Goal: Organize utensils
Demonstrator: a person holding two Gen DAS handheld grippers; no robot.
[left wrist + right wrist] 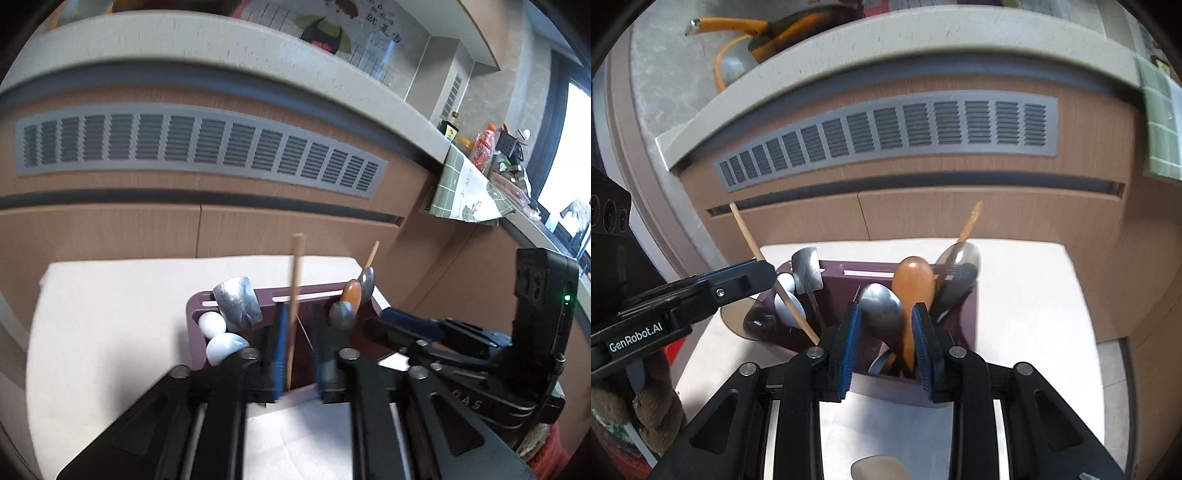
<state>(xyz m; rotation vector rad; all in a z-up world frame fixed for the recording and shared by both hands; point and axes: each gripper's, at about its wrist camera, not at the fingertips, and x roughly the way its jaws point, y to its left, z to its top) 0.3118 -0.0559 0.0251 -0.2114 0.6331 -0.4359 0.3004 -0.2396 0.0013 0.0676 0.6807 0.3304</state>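
Note:
A maroon utensil holder [236, 295] [967, 314] stands on a white table. Its left compartment holds white spoons [212, 325] and a metal spatula [238, 302]. Its right compartment holds a metal spoon [882, 306], a wooden spoon [914, 284] and a dark spoon [958, 269]. My left gripper [298, 354] is over the middle compartment, open, with a wooden chopstick [295, 291] standing between its fingers against the left pad. My right gripper [886, 339] is open over the right compartment, around the wooden spoon's handle. The left gripper also shows in the right wrist view [738, 280].
A wooden cabinet with a grey vent [199, 144] stands behind the table under a stone counter [207, 40]. Bottles and a green cloth [461, 188] sit at the far right. A pale object [879, 467] lies on the table near me.

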